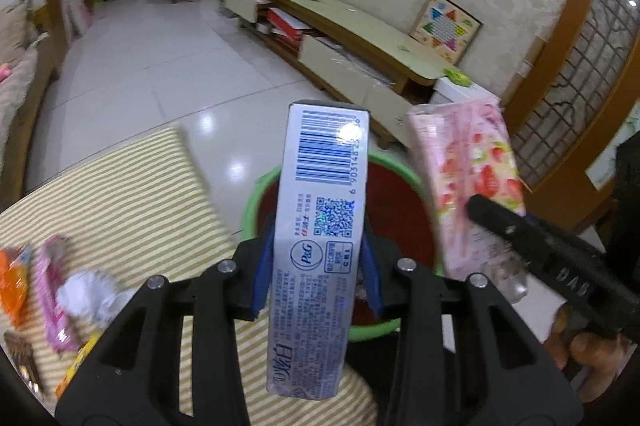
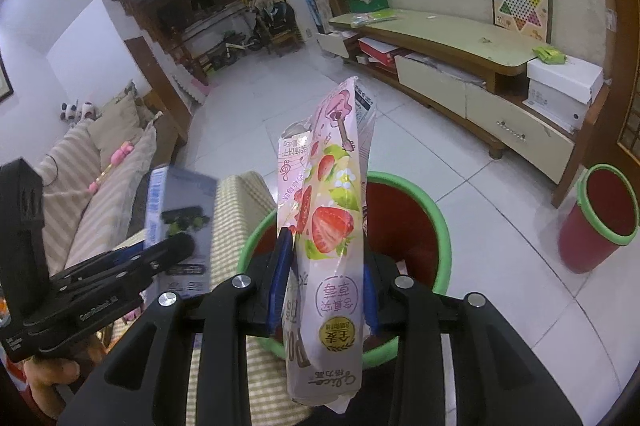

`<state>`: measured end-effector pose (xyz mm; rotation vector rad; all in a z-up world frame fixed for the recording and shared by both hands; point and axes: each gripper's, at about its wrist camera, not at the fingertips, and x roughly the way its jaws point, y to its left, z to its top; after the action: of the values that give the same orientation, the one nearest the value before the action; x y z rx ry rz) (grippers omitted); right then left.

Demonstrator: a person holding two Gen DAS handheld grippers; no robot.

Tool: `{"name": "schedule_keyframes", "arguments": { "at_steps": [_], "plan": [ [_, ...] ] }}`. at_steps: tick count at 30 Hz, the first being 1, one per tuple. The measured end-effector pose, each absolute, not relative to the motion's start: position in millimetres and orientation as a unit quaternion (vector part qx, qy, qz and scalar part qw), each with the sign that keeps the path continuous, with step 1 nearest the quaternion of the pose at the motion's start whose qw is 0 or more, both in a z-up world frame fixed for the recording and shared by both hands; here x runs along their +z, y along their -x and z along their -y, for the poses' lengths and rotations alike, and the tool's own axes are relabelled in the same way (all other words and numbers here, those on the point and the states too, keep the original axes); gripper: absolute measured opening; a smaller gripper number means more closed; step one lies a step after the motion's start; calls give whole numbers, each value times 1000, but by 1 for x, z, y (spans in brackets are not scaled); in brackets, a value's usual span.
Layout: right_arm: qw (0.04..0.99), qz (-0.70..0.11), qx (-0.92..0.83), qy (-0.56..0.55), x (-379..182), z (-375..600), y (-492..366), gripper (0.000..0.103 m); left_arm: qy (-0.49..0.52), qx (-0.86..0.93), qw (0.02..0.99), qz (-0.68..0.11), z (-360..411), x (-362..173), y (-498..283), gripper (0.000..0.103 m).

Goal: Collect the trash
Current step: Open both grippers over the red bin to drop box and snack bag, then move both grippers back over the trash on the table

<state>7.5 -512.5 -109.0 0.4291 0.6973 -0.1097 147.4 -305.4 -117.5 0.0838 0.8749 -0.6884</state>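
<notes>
My left gripper (image 1: 318,258) is shut on a silver-blue toothpaste box (image 1: 320,226) and holds it above a red bin with a green rim (image 1: 256,193). My right gripper (image 2: 325,280) is shut on a pink strawberry snack wrapper (image 2: 328,226), also above the same bin (image 2: 436,222). The wrapper shows at the right of the left wrist view (image 1: 468,177). The toothpaste box shows at the left of the right wrist view (image 2: 180,209). More trash lies on the striped cloth (image 1: 120,193): an orange wrapper (image 1: 14,278), a pink wrapper (image 1: 54,294) and a crumpled white tissue (image 1: 90,296).
A second red bin with a green rim (image 2: 596,222) stands on the tiled floor at the right. A long low TV cabinet (image 2: 460,65) runs along the far wall, with a white box (image 2: 560,85) on its end. A sofa (image 2: 92,177) is at the left.
</notes>
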Motion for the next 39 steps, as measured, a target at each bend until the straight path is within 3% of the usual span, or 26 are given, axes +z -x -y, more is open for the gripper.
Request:
{"name": "schedule_keyframes", "arguments": {
  "at_steps": [1, 2, 3, 17, 39],
  "plan": [
    [915, -341, -59, -209, -111, 516, -10, 47, -48, -328, 845, -418, 312, -119, -150, 45],
    [916, -336, -72, -208, -111, 520, -10, 65, -56, -325, 846, -419, 317, -120, -152, 56],
    [916, -336, -74, -206, -111, 521, -10, 65, -57, -319, 853, -410, 319, -118, -152, 71],
    [900, -365, -74, -228, -116, 491, 27, 65, -19, -281, 871, -402, 254, -107, -118, 73],
    [889, -436, 33, -139, -115, 309, 22, 69, 48, -92, 905, -413, 13, -121, -60, 77]
  ]
}}
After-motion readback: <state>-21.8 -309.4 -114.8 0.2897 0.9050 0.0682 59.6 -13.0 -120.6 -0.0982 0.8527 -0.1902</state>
